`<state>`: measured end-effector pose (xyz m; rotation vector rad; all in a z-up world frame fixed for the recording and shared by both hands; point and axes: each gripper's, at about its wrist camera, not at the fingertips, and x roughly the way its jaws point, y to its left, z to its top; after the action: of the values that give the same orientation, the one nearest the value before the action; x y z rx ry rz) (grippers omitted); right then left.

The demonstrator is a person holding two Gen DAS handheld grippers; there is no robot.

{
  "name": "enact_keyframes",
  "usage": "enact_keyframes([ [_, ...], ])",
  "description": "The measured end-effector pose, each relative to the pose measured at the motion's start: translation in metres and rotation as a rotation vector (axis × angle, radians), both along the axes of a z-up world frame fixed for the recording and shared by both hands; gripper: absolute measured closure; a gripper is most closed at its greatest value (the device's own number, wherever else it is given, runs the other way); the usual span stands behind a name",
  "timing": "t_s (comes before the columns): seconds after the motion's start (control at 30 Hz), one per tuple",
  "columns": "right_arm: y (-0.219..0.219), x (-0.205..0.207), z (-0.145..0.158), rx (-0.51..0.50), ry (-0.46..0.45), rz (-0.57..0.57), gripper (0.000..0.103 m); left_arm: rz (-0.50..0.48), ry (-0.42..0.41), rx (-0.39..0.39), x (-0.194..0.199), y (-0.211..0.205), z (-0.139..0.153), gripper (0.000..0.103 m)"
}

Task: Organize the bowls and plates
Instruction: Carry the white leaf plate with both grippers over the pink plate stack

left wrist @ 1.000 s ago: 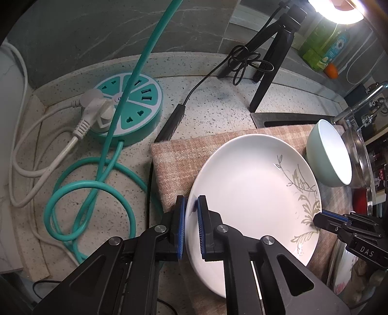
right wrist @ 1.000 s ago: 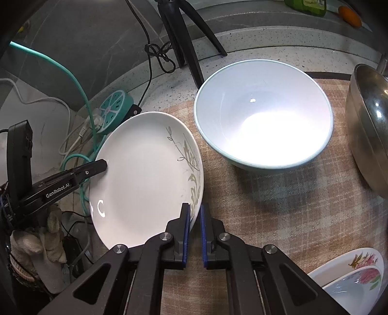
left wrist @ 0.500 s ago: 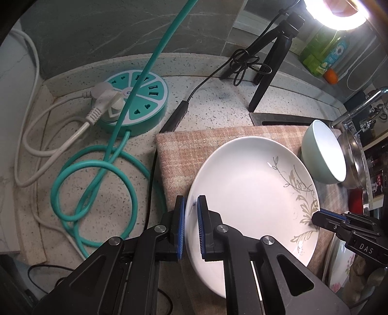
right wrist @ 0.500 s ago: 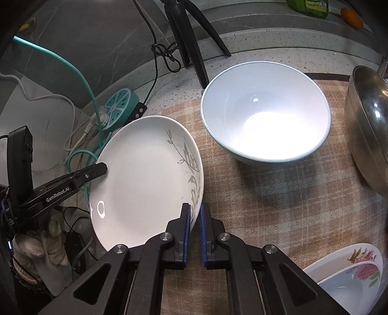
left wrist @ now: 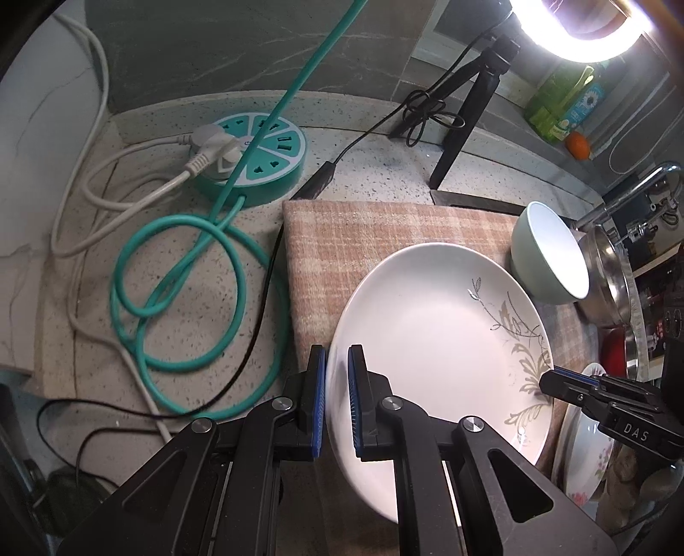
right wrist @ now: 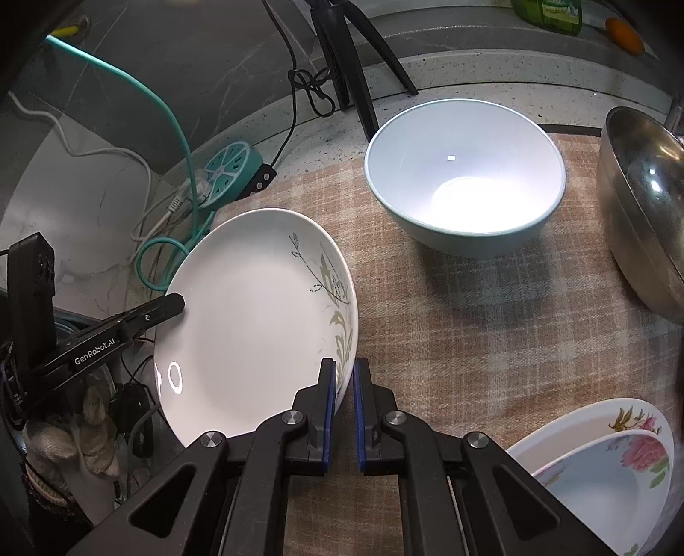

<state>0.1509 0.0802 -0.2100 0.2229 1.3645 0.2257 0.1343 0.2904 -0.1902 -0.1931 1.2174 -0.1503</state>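
White plate with a grey-green leaf sprig held tilted above the checked beige mat, pinched on opposite rims by both tools. Left hand-held gripper clamped on the plain rim, blue pads pressed to either face of the plate edge. Right hand-held gripper clamped likewise on the rim beside the leaf pattern, jaws nearly together with only the thin edge between them. Pale green bowl upright on the mat beyond the plate, well clear of it, white inside and catching a bright glare. Steel bowl at the mat's right edge, near the green bowl but apart. Floral plate at the lower right with a floral bowl nested in it. Round teal power strip on the speckled table left of the mat, white plug seated in it, teal cord looped in coils just beside. Black tripod standing behind the mat under a glowing ring light.
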Motion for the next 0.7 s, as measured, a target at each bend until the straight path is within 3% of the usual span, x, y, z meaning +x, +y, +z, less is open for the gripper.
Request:
enact_keyframes([
  [0.7,-0.022,-0.045,0.039,0.038,-0.031,0.092,0.096,0.113,-0.072,0.004,-0.067,-0.027,0.037,0.095],
])
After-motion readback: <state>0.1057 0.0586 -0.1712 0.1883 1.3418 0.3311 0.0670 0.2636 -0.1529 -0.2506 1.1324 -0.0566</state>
